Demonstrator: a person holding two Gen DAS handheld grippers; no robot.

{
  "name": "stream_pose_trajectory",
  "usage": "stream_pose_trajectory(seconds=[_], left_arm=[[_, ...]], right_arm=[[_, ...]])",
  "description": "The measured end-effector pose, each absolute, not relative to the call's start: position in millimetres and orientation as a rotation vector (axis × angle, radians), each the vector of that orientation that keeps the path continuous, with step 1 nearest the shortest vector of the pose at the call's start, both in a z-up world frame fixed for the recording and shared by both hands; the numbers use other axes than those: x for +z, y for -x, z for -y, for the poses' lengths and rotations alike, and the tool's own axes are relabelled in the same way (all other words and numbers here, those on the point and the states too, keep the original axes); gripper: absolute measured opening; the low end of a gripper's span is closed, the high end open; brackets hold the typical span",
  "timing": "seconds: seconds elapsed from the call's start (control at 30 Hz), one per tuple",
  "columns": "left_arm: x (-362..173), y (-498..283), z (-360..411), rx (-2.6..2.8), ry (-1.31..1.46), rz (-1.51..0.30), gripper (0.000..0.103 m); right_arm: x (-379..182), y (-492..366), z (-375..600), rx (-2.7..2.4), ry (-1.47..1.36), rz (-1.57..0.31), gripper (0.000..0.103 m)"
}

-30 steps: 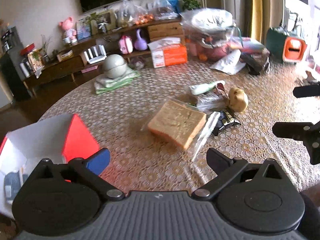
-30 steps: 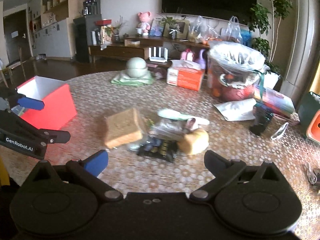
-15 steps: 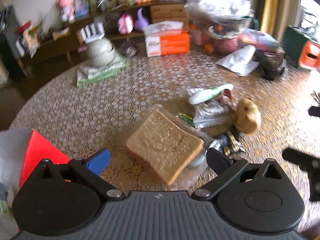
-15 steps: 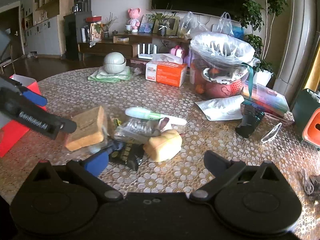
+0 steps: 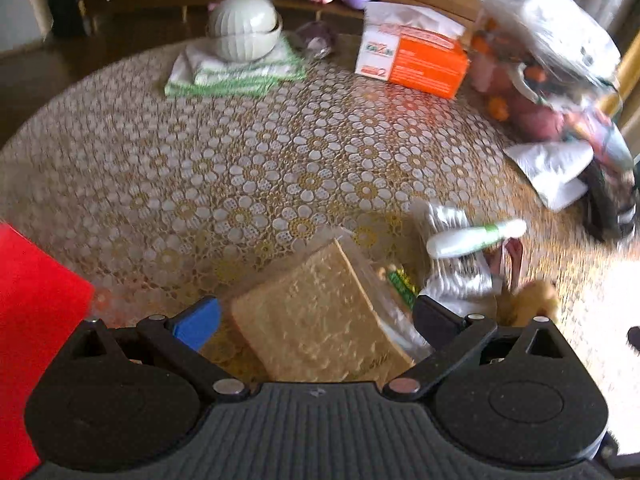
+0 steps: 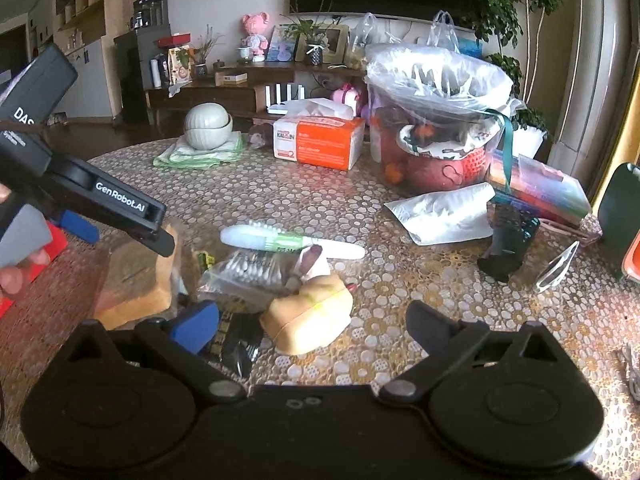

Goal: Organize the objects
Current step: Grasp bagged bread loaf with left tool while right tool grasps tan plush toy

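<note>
A: What is lying on the round table with the lace-patterned cloth (image 5: 280, 168)?

B: A bagged slice of tan bread (image 5: 320, 328) is sitting at six o'clock, between the wide-open fingers of the left gripper (image 5: 316, 318); whether they are touching it is blurred. A red box (image 5: 36, 320) is standing at eight o'clock.

A: And the right gripper (image 6: 312, 326)?

B: Its fingers are spread too, holding nothing, hovering over a yellow-tan soft toy (image 6: 308, 316) just right of the bread.

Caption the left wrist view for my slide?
Open left gripper straddling bagged slice of tan bread on lace-patterned table.
</note>
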State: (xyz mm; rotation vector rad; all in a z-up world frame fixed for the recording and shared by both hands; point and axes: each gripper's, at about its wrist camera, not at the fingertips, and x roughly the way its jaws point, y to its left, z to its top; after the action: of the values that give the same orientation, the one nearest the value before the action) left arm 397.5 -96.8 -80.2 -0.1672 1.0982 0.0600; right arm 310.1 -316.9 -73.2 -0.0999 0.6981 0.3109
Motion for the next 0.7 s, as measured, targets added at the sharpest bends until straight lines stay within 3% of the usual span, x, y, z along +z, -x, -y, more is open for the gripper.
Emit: stream_pose_trajectory(seconds=[0.4,0.53,0.7], left_arm=[[-111,-398,99,0.067,0.175,-1.149,0.103],[-115,-395,94,0.049,0.209,-1.138,0.103],[-114,-388,90,0.022,0.250,-1.111,0.093]], right_arm=[[-102,-353,308,0.268,0.035,-0.779,0.097],[-116,-363,310,0.243,-0.009,-0.831,0.090],[-124,-365,313,0.248,-0.084,-0.875,0.076]])
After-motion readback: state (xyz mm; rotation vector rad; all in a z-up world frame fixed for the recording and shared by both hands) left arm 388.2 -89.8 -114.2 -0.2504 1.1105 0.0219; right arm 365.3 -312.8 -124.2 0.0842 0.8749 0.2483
